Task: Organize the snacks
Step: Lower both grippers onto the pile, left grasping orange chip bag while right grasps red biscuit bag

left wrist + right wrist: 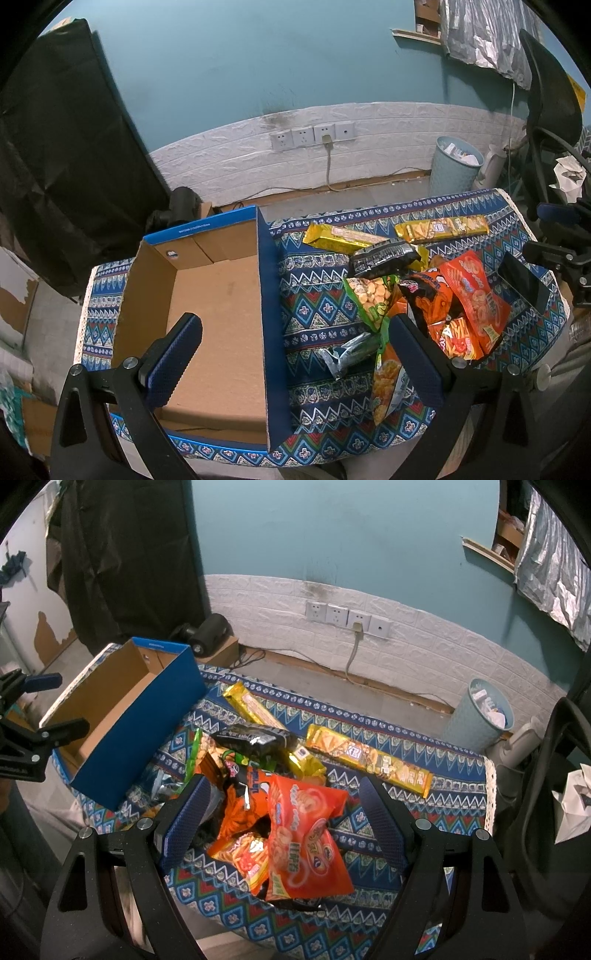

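An empty blue cardboard box [214, 317] [140, 734] stands on the left of a patterned tablecloth [314, 295] [369, 878]. To its right lies a heap of snack bags: orange ones [476, 302] [306, 842], a black one [384, 258] [255, 738], a green-edged one [373, 299], a silver one [351, 354]. Two long yellow biscuit packs [439, 227] [369, 760] lie behind. My left gripper [295, 332] hangs open, straddling the box's right wall. My right gripper [284, 794] is open above the orange bags. Neither holds anything.
A dark phone [522, 282] lies at the cloth's right edge. Behind the table are a pale blue waste bin [456, 164] [480, 712], wall sockets with a cable [314, 134], and a black chair [550, 110]. Black fabric [66, 147] hangs at the left.
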`<state>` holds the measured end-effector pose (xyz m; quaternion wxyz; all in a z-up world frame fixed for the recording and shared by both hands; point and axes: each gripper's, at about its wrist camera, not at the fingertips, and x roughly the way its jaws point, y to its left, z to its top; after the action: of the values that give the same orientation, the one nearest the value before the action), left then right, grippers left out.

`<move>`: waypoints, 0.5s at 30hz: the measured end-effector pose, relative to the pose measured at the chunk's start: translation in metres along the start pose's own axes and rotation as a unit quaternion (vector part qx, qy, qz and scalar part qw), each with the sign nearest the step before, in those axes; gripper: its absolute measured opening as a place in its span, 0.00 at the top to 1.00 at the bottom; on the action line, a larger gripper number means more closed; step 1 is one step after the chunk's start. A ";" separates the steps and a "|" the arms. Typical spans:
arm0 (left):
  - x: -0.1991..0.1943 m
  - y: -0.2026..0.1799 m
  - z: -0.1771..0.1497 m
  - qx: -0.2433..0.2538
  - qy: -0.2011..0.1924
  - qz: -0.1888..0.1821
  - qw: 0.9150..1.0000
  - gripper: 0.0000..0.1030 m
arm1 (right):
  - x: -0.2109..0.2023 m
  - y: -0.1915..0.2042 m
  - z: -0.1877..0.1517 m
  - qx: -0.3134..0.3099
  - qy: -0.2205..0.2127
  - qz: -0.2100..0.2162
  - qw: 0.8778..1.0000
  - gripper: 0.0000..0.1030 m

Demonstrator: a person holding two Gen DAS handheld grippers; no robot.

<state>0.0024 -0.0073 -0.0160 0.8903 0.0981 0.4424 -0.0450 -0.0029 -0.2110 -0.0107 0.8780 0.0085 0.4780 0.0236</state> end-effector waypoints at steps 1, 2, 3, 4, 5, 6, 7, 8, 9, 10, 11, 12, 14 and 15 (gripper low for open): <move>0.000 0.000 0.000 0.000 0.000 0.000 1.000 0.01 | 0.000 0.000 0.000 0.000 0.000 0.000 1.000 0.21; 0.000 0.000 0.000 0.001 0.001 0.000 1.000 0.01 | 0.000 0.000 0.000 -0.001 0.000 0.000 1.000 0.21; 0.000 0.000 0.000 0.001 0.002 0.000 1.000 0.01 | 0.001 0.000 0.000 0.000 0.000 0.000 1.000 0.21; 0.000 -0.001 0.001 0.002 0.003 0.000 1.000 0.01 | 0.001 0.000 0.000 0.000 0.001 -0.001 1.000 0.21; 0.001 -0.001 0.001 0.002 0.003 0.000 1.000 0.01 | 0.001 0.000 0.000 0.000 0.003 0.000 1.000 0.21; 0.001 -0.001 0.001 0.002 0.004 0.000 1.000 0.01 | 0.001 -0.001 -0.001 0.000 0.003 0.001 1.000 0.21; 0.002 -0.001 0.001 0.003 0.006 -0.001 1.000 0.01 | 0.002 -0.001 0.000 0.000 0.005 0.001 1.000 0.21; 0.003 -0.002 0.001 0.003 0.006 -0.002 1.000 0.01 | 0.003 -0.001 -0.001 0.000 0.006 0.002 1.000 0.21; 0.004 -0.003 0.001 0.004 0.008 -0.004 1.000 0.01 | 0.004 -0.002 -0.001 0.001 0.009 0.004 1.000 0.21; 0.006 -0.004 0.001 0.004 0.010 -0.006 1.000 0.01 | 0.005 -0.003 -0.001 0.003 0.011 0.006 1.000 0.21; 0.008 -0.005 0.000 0.005 0.012 -0.010 1.000 0.01 | 0.007 -0.003 -0.001 0.004 0.015 0.008 1.000 0.21; 0.010 -0.007 0.000 0.006 0.016 -0.015 1.000 0.01 | 0.009 -0.004 -0.002 0.006 0.019 0.010 1.000 0.21; 0.018 -0.013 -0.001 0.013 0.022 -0.019 0.999 0.01 | 0.015 -0.005 -0.003 0.007 0.032 0.018 0.999 0.21; 0.021 -0.017 -0.002 0.019 0.025 -0.019 0.999 0.01 | 0.020 -0.006 -0.004 0.007 0.042 0.019 0.999 0.21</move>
<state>0.0106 -0.0233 -0.0360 0.8759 0.1073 0.4654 -0.0678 0.0052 -0.2158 -0.0301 0.8564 0.0224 0.5144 0.0376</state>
